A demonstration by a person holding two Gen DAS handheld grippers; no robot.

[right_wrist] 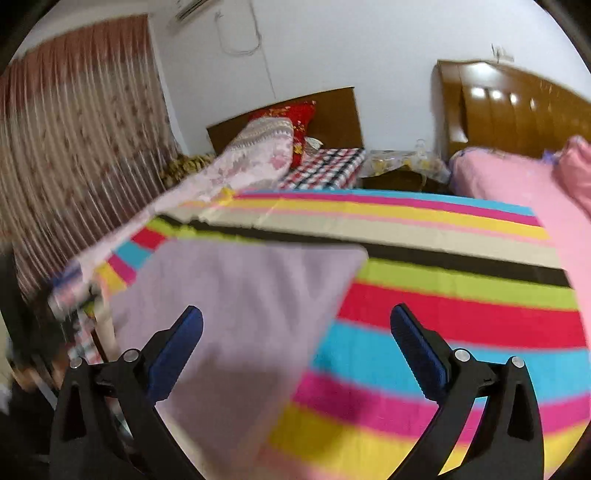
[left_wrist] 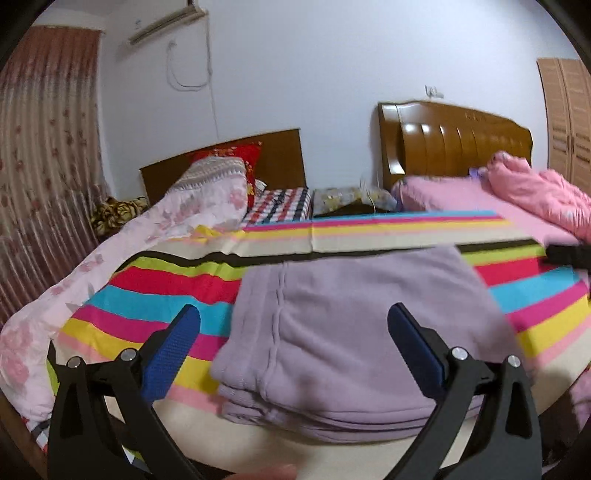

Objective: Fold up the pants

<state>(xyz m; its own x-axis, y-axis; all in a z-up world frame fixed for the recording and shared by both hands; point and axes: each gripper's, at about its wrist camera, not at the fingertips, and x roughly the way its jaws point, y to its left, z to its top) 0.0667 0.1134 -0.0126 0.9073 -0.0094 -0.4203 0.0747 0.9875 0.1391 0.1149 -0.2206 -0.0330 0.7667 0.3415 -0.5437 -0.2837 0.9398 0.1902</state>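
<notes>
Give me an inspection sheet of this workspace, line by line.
Surface: striped bedsheet, flat.
Job's things: lilac pants folded in a layered stack near the bed's edge.
Clutter: floral quilt along the left side; pink quilt at far right.
Grippers: left claw open over the pants; right claw open, holding nothing.
Cables: wall cord under the air conditioner.
Surroundings: curtain, wooden headboard, wardrobe.

bed with striped sheet [left_wrist: 369,236] carries folded lilac pants [left_wrist: 354,332] and floral quilt [left_wrist: 110,254].
</notes>
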